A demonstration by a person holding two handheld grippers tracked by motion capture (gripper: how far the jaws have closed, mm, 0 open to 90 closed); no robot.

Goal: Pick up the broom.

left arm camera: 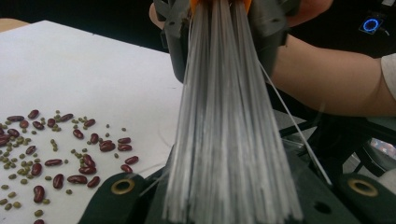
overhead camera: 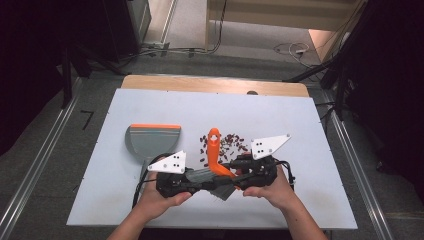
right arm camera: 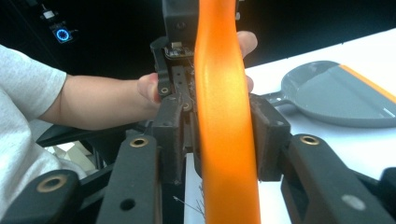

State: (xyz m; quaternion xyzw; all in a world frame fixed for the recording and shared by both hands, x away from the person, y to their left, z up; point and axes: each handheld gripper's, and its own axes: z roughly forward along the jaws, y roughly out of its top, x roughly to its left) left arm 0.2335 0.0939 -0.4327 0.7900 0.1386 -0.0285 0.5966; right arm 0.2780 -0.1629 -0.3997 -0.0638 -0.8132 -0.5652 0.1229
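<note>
Lower centre of the high view, the left gripper (overhead camera: pixel 196 181) clamps the brush's bristles (left arm camera: pixel 231 140); the right gripper (right arm camera: pixel 219 140) is clamped on its orange handle (right arm camera: pixel 224 116); a handover, judging by this; next, sweep beans (overhead camera: pixel 227 145) toward the dustpan (overhead camera: pixel 152 140) upper left.

Lab: white test table (overhead camera: pixel 150 107), floor rails (overhead camera: pixel 35 170), cables (overhead camera: pixel 295 50).

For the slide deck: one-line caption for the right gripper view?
Right hand-held gripper clamps the brush's orange handle; grey dustpan lies on the white table beyond.
</note>
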